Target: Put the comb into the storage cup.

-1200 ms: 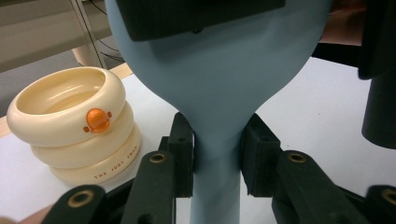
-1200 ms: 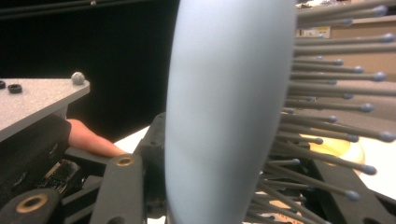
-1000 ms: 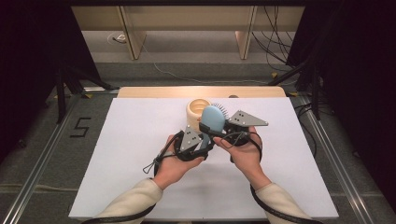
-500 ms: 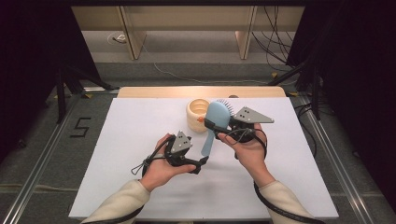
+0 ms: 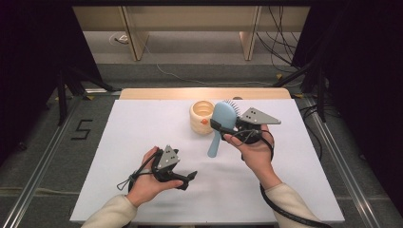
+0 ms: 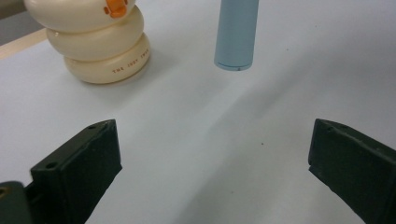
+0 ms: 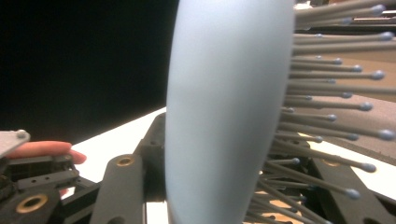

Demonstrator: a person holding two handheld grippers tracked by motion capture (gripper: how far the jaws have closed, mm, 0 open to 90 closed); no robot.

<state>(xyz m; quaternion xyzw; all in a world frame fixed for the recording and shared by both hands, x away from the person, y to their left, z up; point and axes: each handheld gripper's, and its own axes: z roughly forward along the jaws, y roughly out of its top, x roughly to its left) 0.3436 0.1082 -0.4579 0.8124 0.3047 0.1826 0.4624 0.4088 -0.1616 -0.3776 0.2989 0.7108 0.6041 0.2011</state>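
Observation:
A light blue hairbrush (image 5: 222, 121) hangs upright above the white table (image 5: 142, 123), bristles facing away from the person and handle (image 6: 236, 32) pointing down clear of the surface. My right gripper (image 5: 219, 128) is shut on the brush head (image 7: 224, 107), one black jaw on each side. Just left of it stands a cream ringed pot (image 5: 202, 116) with an orange mark (image 6: 116, 6). My left gripper (image 5: 190, 177) lies low near the front left. Its jaws have just been opening and stand wide with nothing between them (image 6: 215, 172).
A wooden strip (image 5: 157, 93) borders the table's far edge. Cables (image 5: 138, 173) trail from both grippers across the front of the table. Metal rails (image 5: 43, 166) and dark stands (image 5: 64, 90) flank the table on the floor.
My left gripper has drawn away from the brush toward the front left, sinking a little, and its jaws have spread apart. The right gripper stays shut on the brush.

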